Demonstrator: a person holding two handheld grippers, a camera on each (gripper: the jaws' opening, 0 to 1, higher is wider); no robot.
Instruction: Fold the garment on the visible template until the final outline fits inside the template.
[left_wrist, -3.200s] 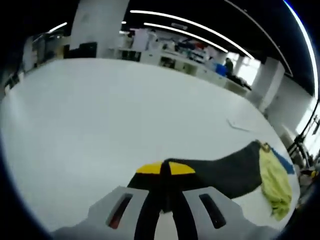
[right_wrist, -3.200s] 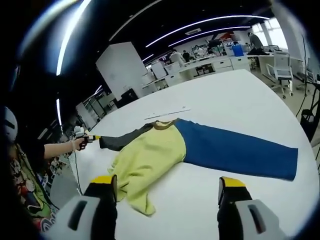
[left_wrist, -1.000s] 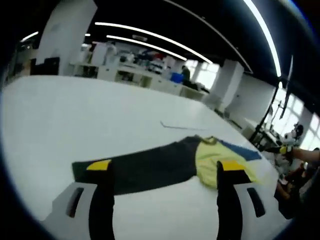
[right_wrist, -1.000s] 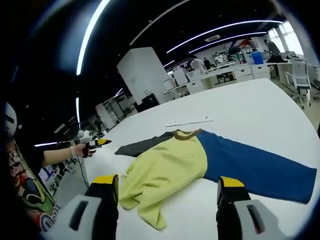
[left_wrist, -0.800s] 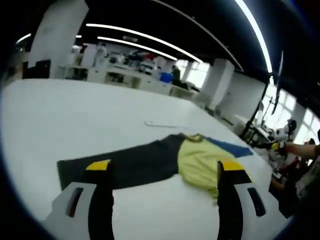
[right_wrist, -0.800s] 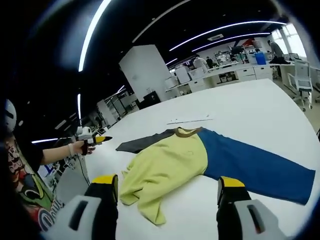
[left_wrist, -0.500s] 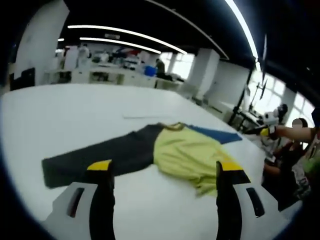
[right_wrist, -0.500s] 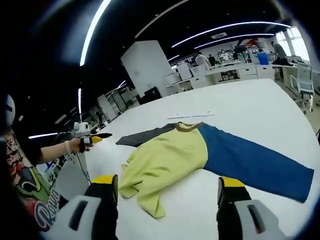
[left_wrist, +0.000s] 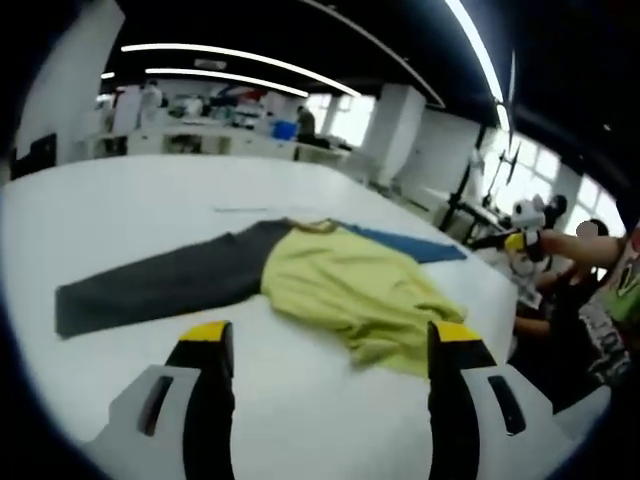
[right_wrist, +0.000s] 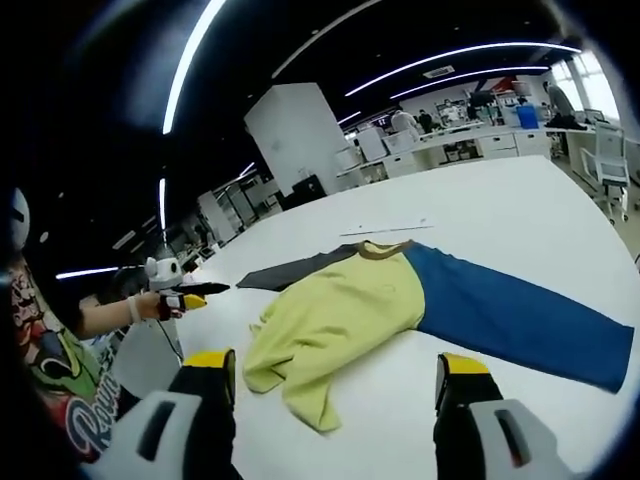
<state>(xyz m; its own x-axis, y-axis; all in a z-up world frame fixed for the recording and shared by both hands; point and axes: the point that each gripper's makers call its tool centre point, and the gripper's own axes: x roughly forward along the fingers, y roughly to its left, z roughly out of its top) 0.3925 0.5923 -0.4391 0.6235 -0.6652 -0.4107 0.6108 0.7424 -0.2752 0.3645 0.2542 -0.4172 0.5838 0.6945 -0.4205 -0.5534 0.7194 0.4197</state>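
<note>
1. Here, in the left gripper view, the left hand-held gripper (left_wrist: 325, 345) hangs spread and empty above the white table (left_wrist: 130, 210); the garment (left_wrist: 340, 285) lies flat ahead, dark sleeve (left_wrist: 160, 285) stretched left.
2. In the right gripper view, the right hand-held gripper (right_wrist: 335, 375) is likewise spread, the garment's blue sleeve (right_wrist: 510, 315) reaching right.

unfolded yellow garment (right_wrist: 345, 310), sleeves outspread

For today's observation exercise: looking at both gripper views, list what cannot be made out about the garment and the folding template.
- Template: no outline can be made out on the white table in either view.
- Garment hem: bunched in both views, folds hiding its edge.
- Thin strip beyond the collar: too small to identify.
</note>
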